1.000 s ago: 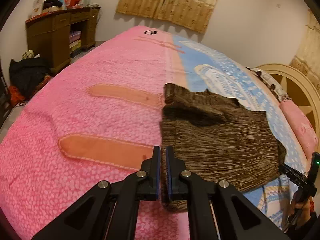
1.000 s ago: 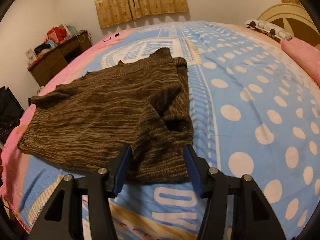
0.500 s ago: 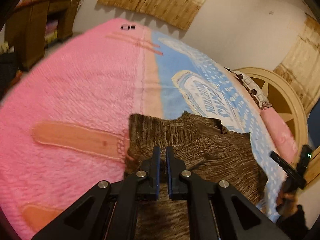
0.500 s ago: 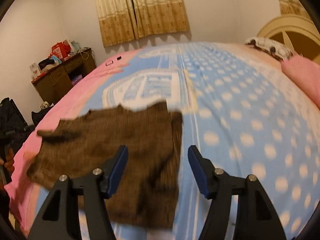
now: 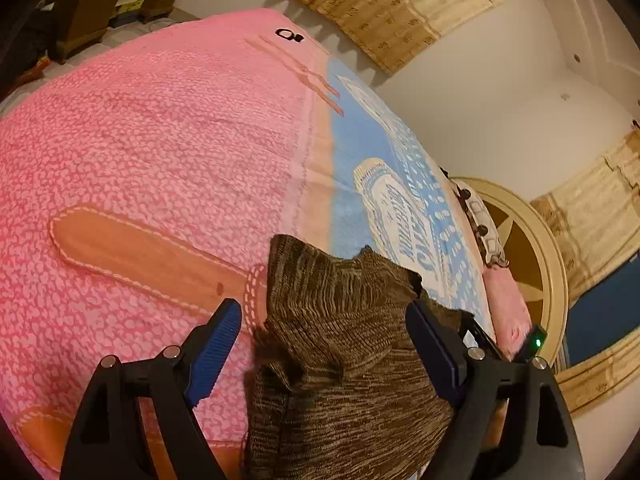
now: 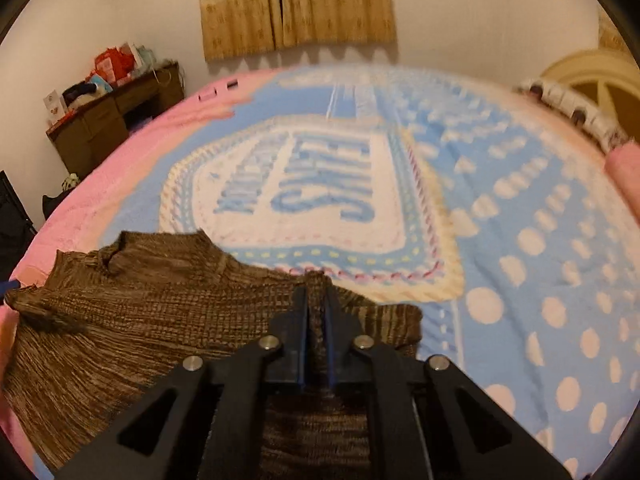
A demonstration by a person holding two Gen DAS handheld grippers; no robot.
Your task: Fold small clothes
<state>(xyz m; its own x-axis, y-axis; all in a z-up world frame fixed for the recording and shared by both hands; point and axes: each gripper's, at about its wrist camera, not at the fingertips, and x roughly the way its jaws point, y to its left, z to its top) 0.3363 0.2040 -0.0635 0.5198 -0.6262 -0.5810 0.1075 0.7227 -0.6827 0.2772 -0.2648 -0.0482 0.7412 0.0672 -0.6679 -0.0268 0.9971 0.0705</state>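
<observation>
Presently: brown sweater (image 6: 132, 320) on bed (image 6: 520, 240), lower part cut off; right gripper (image 6: 316, 312) clamps its fold; left gripper (image 5: 324, 344) fingers wide apart, holding nothing.

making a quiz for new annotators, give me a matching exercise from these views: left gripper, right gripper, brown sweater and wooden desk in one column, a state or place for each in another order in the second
Column 1
1. left gripper
2. right gripper
3. brown sweater
4. wooden desk

Column 2
A. against the wall, cluttered on top
B. jaws wide apart, nothing pinched
C. lying on the bed, partly folded
D. jaws closed on knit fabric

Pairs: 1-B, 2-D, 3-C, 4-A
</observation>
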